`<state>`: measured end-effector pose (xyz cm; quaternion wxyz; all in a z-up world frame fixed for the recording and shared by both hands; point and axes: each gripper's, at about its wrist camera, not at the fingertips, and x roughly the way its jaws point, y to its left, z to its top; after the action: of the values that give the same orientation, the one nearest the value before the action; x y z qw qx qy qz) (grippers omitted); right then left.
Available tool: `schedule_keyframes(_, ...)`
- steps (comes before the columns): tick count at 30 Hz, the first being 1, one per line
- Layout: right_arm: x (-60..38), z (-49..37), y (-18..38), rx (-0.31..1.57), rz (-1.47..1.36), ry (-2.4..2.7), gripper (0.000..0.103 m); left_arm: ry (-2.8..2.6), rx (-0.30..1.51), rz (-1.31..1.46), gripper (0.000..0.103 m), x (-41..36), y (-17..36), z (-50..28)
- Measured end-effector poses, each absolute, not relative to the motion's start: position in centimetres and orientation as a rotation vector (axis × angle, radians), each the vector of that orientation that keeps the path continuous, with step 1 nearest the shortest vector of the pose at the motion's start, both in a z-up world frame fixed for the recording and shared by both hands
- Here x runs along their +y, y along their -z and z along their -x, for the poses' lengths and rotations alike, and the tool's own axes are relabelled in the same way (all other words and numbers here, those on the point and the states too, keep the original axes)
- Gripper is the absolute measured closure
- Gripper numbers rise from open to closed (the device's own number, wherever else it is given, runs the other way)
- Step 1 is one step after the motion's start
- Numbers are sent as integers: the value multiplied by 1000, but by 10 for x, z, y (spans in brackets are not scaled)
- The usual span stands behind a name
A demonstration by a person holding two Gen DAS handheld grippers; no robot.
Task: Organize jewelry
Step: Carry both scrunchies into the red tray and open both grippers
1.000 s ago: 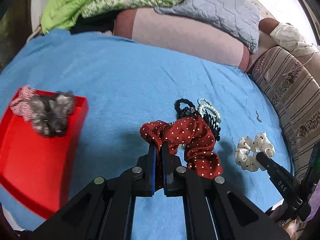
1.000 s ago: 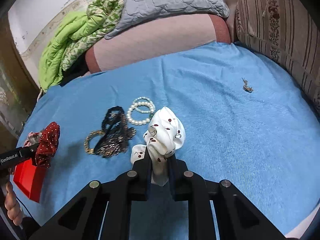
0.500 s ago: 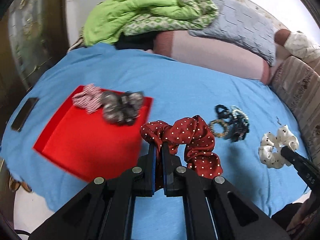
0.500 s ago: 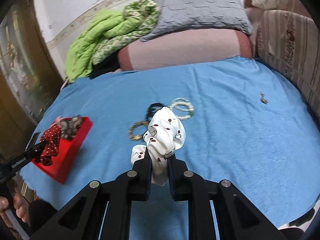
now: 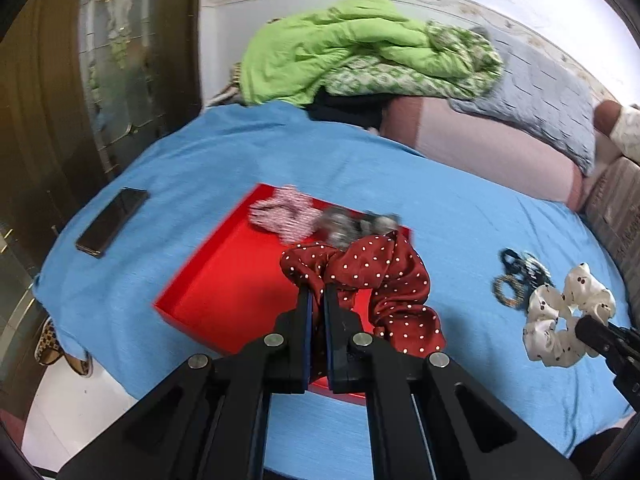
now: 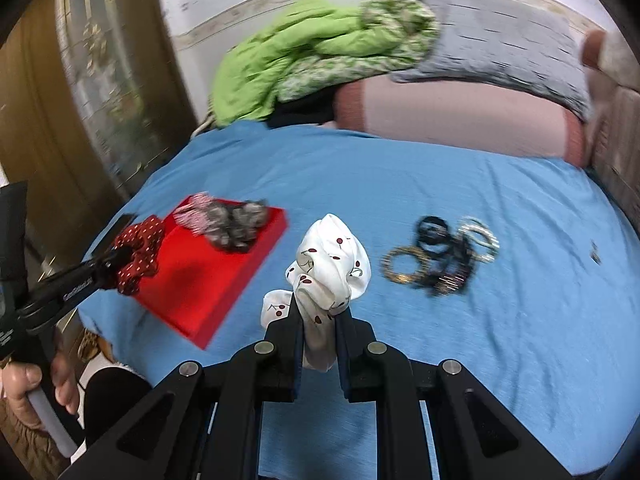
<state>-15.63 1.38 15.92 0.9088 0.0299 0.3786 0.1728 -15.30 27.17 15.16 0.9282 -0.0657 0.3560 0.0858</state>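
While the left gripper [image 5: 318, 300] is clamping the dotted scrunchie [image 5: 372, 276] over the red tray [image 5: 224, 280], delivery is underway. The right gripper [image 6: 320, 320] is pinching the white scrunchie [image 6: 330, 266] (beside the tray); releasing comes next.

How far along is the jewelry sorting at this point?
Done: a striped scrunchie and a grey scrunchie lie in the red tray. In hand: the left gripper holds the red dotted scrunchie above the tray; the right gripper holds the white cherry scrunchie. Left: the bracelets on the blue sheet.
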Motion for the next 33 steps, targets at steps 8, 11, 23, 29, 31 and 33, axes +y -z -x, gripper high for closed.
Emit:
schedule_keyframes(8,94,125,-157,825,-29,-494,88,-204,781,129,98,330,-142,121)
schedule_keyframes(11,128,114,-152,837,-7,-549,88,-213,801,108,98,340,-134,105)
schedule_keyframes(23,220,65,-98,951,52,-621,87,-235,876,77,98,373,-96,51)
schedule_keyframes(29,233,51,-76,987,71,-610,85,-238,866,110,93,378,-92,45)
schedule_keyframes(31,237,48,-74,986,86,-609,85,-235,865,128,92,381,-92,44)
schedule_keyframes(33,240,47,-72,984,96,-611,85,-229,866,150,92,384,-93,45)
